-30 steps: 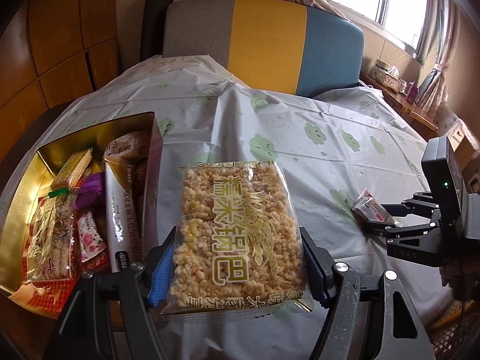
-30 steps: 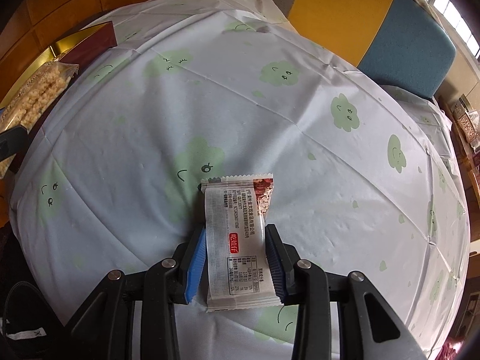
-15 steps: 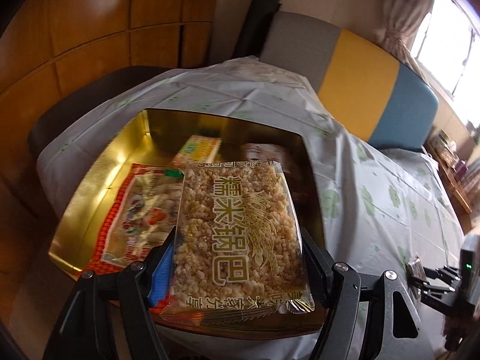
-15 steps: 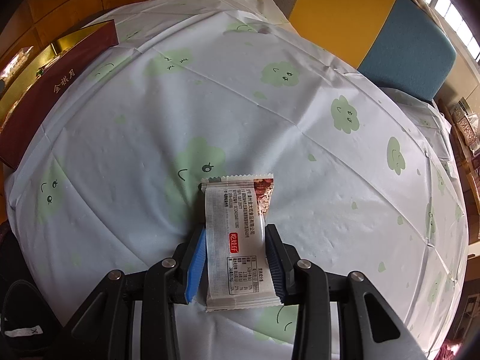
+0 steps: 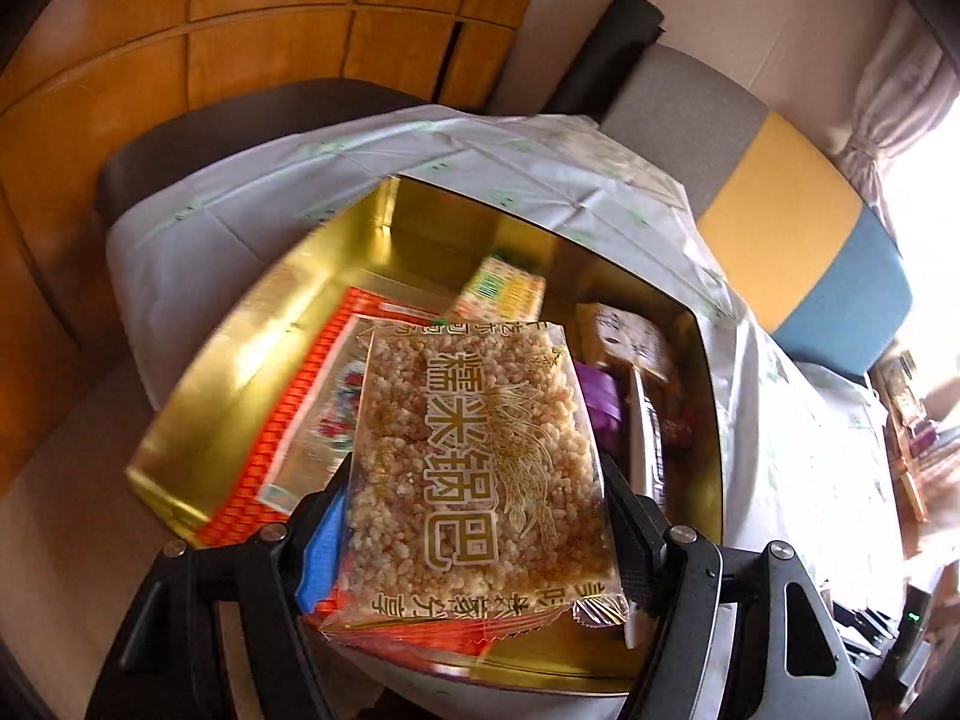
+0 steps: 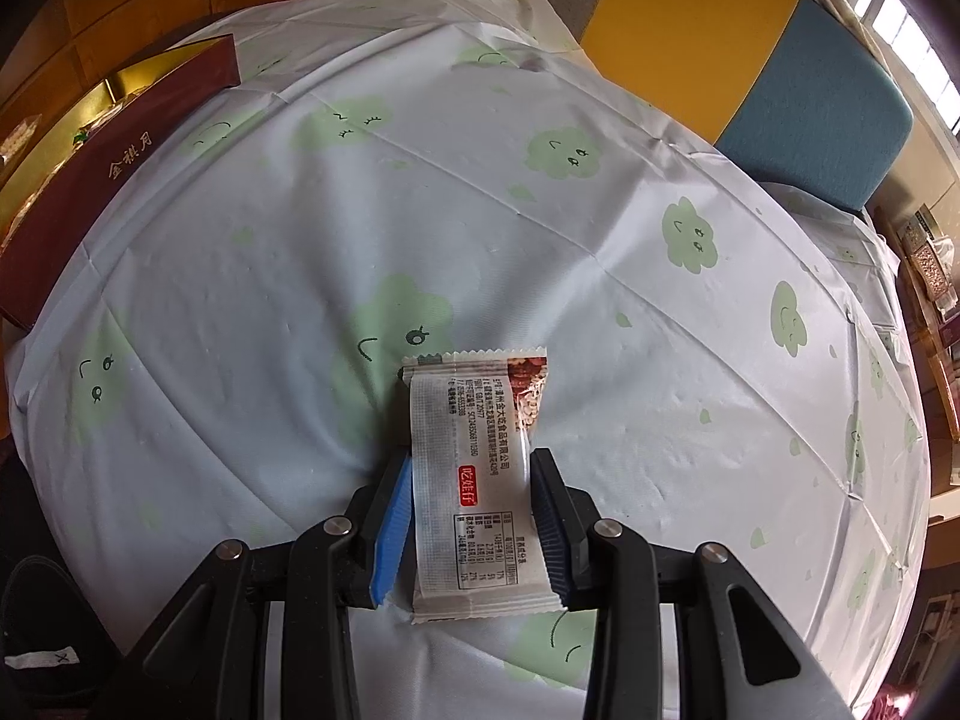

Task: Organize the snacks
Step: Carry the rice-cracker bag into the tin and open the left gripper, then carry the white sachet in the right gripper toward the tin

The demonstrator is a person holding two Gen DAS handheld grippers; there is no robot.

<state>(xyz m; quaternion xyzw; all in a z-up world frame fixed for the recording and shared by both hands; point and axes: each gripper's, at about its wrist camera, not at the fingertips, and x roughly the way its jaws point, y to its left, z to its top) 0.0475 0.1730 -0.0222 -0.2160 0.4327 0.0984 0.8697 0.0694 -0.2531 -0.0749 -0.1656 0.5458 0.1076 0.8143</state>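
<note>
My left gripper (image 5: 474, 516) is shut on a clear pack of puffed rice cakes (image 5: 474, 456) and holds it over the near part of the gold-lined box (image 5: 252, 324). The box holds an orange-edged snack bag (image 5: 312, 414), a yellow-green pack (image 5: 504, 291), a beige pack (image 5: 630, 342) and a purple one (image 5: 597, 408). My right gripper (image 6: 471, 516) is shut on a small white snack bar wrapper (image 6: 480, 480) and holds it just above the tablecloth. The box, with its dark red side (image 6: 90, 180), is at the far left of the right wrist view.
The table wears a white cloth with green cloud faces (image 6: 540, 240). A grey, yellow and blue chair back (image 6: 750, 48) stands behind it. A dark chair (image 5: 252, 114) and wooden wall panels (image 5: 180, 36) are beyond the box. Cluttered shelves (image 6: 930, 264) are at the right.
My left gripper has swung left from the tablecloth to above the box and come lower over it, still holding the rice cake pack. My right gripper and its wrapper have stayed still.
</note>
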